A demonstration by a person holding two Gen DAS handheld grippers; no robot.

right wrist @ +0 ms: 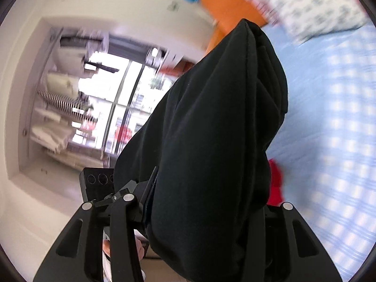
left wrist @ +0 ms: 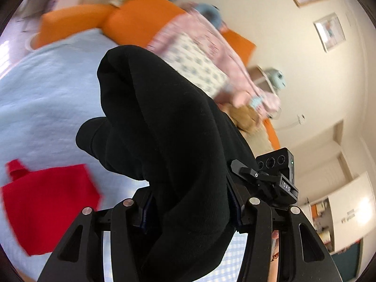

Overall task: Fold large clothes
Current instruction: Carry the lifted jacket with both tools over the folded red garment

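A thick black garment (left wrist: pixel 164 127) fills the middle of the left wrist view, bunched and lifted above the pale blue bed (left wrist: pixel 47 98). My left gripper (left wrist: pixel 188 209) is shut on a wad of it, the cloth packed between both fingers. In the right wrist view the same black garment (right wrist: pixel 211 129) rises in folded layers, and my right gripper (right wrist: pixel 202 211) is shut on it too; its right finger is hidden under the cloth. A red garment (left wrist: pixel 49 204) lies flat on the bed at lower left, and a sliver of the red garment (right wrist: pixel 275 181) shows behind the black cloth.
Orange cushions (left wrist: pixel 131 16) and a pink and floral bedding heap (left wrist: pixel 195 54) line the bed's far side. A brown plush toy (left wrist: pixel 244 115) sits by them. The right wrist view shows a window (right wrist: pixel 122 98), striped hanging laundry (right wrist: pixel 63 103) and the checked blue sheet (right wrist: pixel 333 141).
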